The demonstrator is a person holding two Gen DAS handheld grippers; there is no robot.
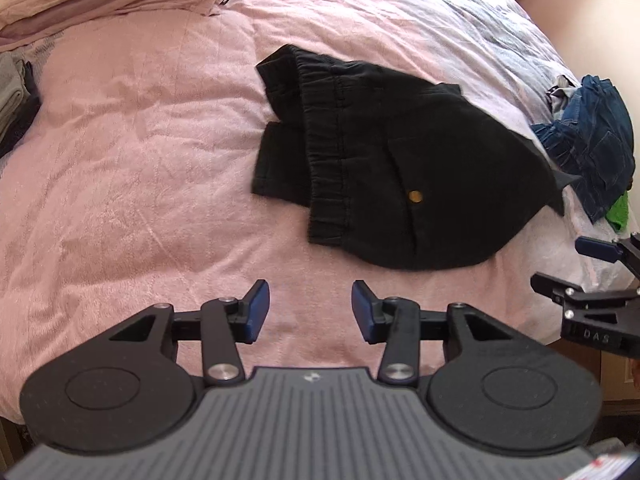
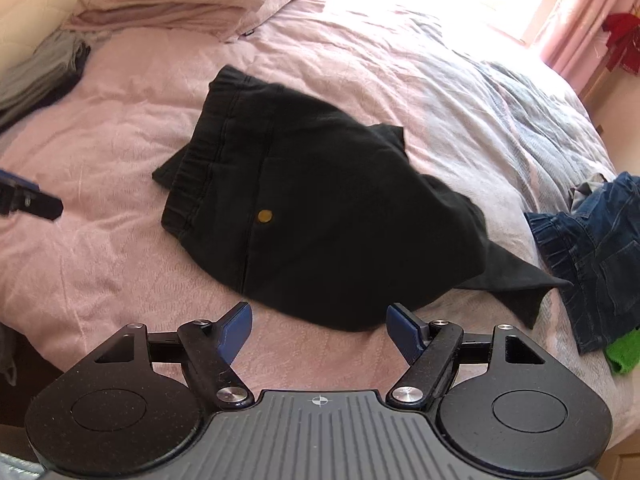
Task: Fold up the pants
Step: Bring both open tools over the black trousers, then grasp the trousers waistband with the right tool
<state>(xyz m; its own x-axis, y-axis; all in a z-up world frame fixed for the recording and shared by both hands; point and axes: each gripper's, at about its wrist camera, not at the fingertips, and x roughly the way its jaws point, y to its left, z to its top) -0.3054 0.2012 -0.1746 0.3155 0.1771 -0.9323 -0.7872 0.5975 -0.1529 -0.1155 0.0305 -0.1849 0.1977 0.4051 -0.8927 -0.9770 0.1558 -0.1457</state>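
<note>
Black pants (image 1: 372,168) lie bunched in a rough fold on the pink bedspread (image 1: 132,168), mid-bed. Elastic waistband (image 1: 326,152) faces the left side in both views, and a small brass button (image 1: 414,197) shows on the top layer. One leg end (image 2: 516,288) sticks out in a point toward the right, near the bed edge.

Left gripper (image 1: 310,312): jaws spread apart, empty, hovering over bare bedspread just short of the pants' near edge, not touching fabric.

Right gripper (image 2: 319,332): also spread wide and empty, with the near hem of the pants sitting just beyond the gap between its blue pads (image 2: 404,332) (contact with the cloth can't be made out, looks clear).

Each gripper is visible at the margin of the other's camera, both on the near side of the bed.

Other stuff: blue denim pile (image 2: 596,256) with a green cloth (image 2: 624,350) at the right edge of the bed, well apart from the pants except near the leg end. Stacked pink pillows (image 2: 172,4) at the head. Grey folded clothes (image 2: 36,76) at far left.
</note>
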